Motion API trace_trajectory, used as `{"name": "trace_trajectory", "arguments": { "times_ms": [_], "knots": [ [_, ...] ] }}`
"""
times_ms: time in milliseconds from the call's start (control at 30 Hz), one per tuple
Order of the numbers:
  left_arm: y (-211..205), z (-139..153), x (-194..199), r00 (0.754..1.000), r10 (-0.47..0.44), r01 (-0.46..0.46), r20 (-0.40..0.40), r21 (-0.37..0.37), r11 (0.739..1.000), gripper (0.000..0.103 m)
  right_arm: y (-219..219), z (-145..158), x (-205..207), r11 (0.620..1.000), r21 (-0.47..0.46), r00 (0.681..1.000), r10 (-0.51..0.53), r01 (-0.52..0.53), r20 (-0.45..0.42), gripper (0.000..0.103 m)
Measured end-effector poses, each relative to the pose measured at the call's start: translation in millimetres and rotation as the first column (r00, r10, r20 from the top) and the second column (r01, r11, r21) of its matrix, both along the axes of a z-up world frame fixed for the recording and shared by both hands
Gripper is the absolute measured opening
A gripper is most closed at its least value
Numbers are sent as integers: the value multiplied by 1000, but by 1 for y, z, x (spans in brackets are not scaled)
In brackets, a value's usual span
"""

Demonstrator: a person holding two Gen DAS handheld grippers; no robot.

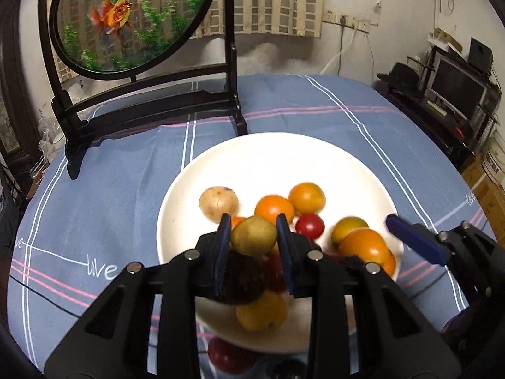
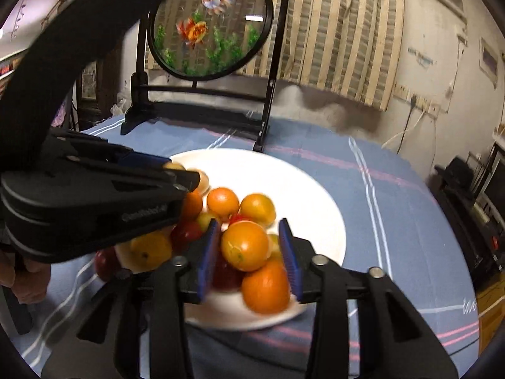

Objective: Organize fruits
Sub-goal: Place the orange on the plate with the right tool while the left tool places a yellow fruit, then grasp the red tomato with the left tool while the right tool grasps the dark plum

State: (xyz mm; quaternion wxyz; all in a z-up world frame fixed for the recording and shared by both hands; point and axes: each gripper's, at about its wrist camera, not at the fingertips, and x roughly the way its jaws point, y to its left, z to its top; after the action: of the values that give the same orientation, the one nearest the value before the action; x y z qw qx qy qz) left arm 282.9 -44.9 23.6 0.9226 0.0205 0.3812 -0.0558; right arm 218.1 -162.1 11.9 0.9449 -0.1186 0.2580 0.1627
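A white plate (image 1: 252, 158) on the blue tablecloth holds several fruits: oranges, a small red tomato (image 1: 310, 225), a pale brown round fruit (image 1: 218, 203) and a dark fruit (image 1: 243, 279). My left gripper (image 1: 254, 235) is shut on a yellow-green fruit (image 1: 253, 235) above the plate. My right gripper (image 2: 249, 246) has its blue pads on either side of an orange (image 2: 245, 244) over the plate (image 2: 309, 195), with a small gap on the right side. The right gripper also shows in the left wrist view (image 1: 416, 240), at the plate's right rim.
A black wooden stand with a round goldfish panel (image 1: 126, 15) stands at the table's far left. A red fruit (image 1: 230, 357) lies on the cloth by the plate's near rim. Shelves with a monitor (image 1: 457, 91) stand to the right of the table.
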Motion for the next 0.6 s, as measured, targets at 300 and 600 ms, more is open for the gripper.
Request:
{"name": "trace_trajectory", "arguments": {
  "times_ms": [300, 600],
  "knots": [
    [10, 16, -19, 996, 26, -26, 85, -4, 1000, 74, -10, 9, -10, 1000, 11, 1000, -20, 20, 15, 60],
    [28, 15, -56, 997, 45, -46, 60, 6, 999, 81, -16, 8, -43, 998, 64, 995, 23, -17, -99, 61]
  ]
}}
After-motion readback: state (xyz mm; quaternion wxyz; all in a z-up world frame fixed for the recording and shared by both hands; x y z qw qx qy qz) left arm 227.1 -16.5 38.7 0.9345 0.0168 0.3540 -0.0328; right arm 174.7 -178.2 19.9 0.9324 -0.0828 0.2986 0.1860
